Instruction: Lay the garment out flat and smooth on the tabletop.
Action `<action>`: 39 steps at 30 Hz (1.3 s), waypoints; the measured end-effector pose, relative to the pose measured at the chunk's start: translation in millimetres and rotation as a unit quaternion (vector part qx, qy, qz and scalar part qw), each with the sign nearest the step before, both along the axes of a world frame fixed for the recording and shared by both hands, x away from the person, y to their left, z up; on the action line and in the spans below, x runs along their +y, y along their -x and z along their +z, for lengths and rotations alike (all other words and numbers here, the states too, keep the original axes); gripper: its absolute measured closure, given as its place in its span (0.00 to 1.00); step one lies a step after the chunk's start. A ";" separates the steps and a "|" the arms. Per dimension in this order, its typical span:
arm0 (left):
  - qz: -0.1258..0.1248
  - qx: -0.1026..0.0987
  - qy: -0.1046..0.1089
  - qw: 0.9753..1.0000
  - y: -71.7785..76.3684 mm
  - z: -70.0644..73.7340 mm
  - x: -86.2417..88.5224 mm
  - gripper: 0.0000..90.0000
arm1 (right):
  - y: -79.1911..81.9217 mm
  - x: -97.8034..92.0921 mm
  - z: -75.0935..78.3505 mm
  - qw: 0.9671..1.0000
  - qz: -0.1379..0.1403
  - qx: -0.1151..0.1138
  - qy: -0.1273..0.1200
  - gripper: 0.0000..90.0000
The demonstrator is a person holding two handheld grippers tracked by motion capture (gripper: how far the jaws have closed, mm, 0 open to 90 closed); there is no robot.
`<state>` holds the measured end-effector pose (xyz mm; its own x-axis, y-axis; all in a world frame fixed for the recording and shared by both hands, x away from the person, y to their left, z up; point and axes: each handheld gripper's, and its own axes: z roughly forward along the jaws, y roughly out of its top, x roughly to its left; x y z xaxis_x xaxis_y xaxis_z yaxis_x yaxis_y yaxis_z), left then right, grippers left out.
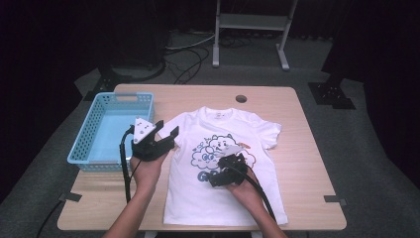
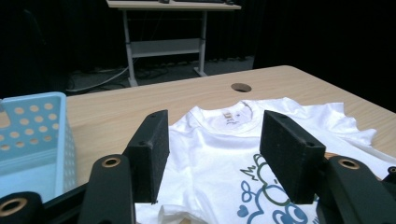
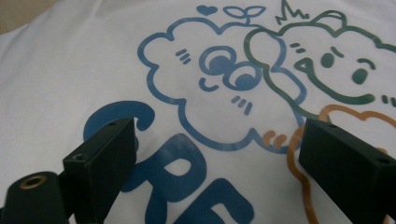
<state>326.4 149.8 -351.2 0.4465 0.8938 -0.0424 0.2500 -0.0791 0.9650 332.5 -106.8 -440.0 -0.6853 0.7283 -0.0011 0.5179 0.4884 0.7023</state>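
Note:
A white T-shirt (image 1: 190, 191) with a blue, green and orange cartoon print lies spread face up on the wooden table (image 1: 307, 163), collar toward the far side. My left gripper (image 1: 167, 129) is held open above the shirt's left sleeve, near the basket; in the left gripper view its jaws (image 2: 215, 140) frame the collar and chest of the T-shirt (image 2: 210, 154). My right gripper (image 1: 232, 159) hovers open low over the print. In the right gripper view, the gripper (image 3: 219, 140) frames the cartoon figures on the T-shirt (image 3: 70, 70). Neither gripper holds anything.
A light blue perforated basket (image 1: 106, 96), with nothing in it, stands at the table's left side, its wall (image 2: 32, 116) close to my left gripper. A round cable hole (image 1: 241, 98) sits near the far edge. A metal stand (image 1: 250, 22) and floor cables lie beyond.

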 end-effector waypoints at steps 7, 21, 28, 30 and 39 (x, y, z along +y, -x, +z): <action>-0.010 0.002 0.004 1.000 2.0 -4.8 -7.4 0.41 | -5.8 -28.0 15.2 0.999 -0.027 -0.018 -0.010 0.12; -0.017 0.002 0.001 1.000 -1.0 -11.1 -20.1 0.33 | -38.6 -87.7 11.3 0.997 -0.080 -0.005 -0.015 0.14; -0.016 0.000 -0.001 1.000 -3.8 -12.0 -21.3 0.31 | -55.6 -103.6 12.4 0.994 -0.102 -0.015 -0.026 0.14; -0.017 0.002 0.002 1.000 -5.0 -12.2 -21.8 0.30 | -58.0 -105.2 11.5 0.994 -0.100 -0.023 -0.028 0.15; -0.025 -0.003 -0.001 1.000 -8.9 -12.8 -30.3 0.28 | -73.0 -112.5 5.5 0.994 -0.111 -0.001 -0.024 0.13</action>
<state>335.3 119.5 -364.0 0.4908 0.8704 -0.0376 0.2406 -0.0939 0.9661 405.5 -219.3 -434.5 -0.5086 0.8603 0.0359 0.6072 0.3288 0.7233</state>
